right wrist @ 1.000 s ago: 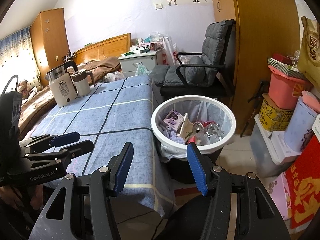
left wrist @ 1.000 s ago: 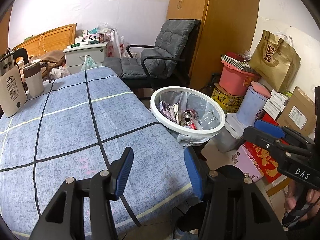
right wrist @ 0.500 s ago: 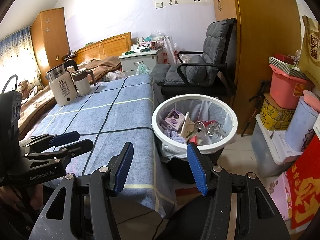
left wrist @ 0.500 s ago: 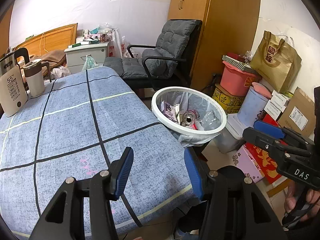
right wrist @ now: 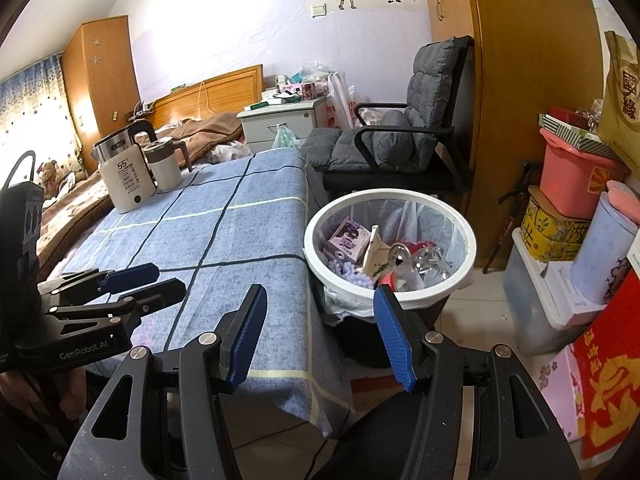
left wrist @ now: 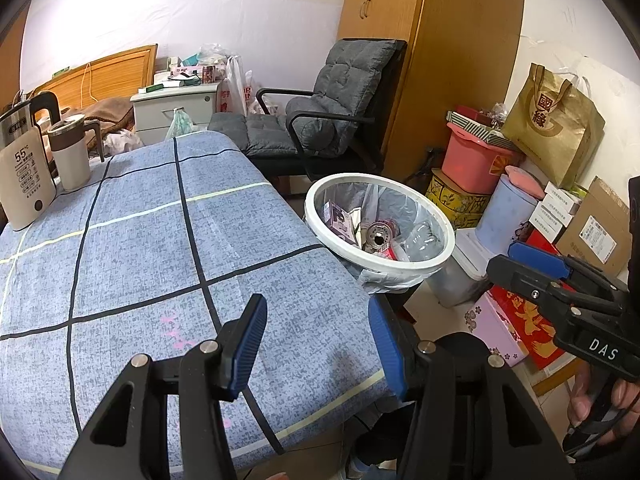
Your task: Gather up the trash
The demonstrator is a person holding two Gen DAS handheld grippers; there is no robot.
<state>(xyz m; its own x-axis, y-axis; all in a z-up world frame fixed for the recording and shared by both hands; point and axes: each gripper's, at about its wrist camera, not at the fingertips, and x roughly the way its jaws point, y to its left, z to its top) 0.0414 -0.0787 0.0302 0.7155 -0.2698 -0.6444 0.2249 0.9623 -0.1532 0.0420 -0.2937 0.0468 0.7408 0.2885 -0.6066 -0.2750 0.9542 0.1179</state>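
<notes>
A white-rimmed trash bin (left wrist: 436, 258) (right wrist: 466, 276) lined with a plastic bag stands beside the table's right edge. Inside lie a purple carton (right wrist: 348, 240), a red can (right wrist: 412, 249), a clear plastic bottle (right wrist: 428, 266) and paper scraps. My left gripper (left wrist: 318, 340) hovers open over the blue checked tablecloth (left wrist: 140, 248) near its front corner, nothing between its blue pads. My right gripper (right wrist: 320, 334) is open and empty too, in front of the bin and the cloth's hanging edge. Each gripper shows in the other's view: the left gripper (right wrist: 154, 280), the right gripper (left wrist: 524, 258).
A white kettle (left wrist: 24, 172) and a lidded jug (left wrist: 72, 152) stand at the table's far left. Behind the bin is a grey padded armchair (left wrist: 320, 128). Boxes, a pink tub (left wrist: 476, 164), a gold bag (left wrist: 556, 128) and a blue canister (left wrist: 504, 212) crowd the right wall. A person's hand (left wrist: 600, 396) holds the right gripper.
</notes>
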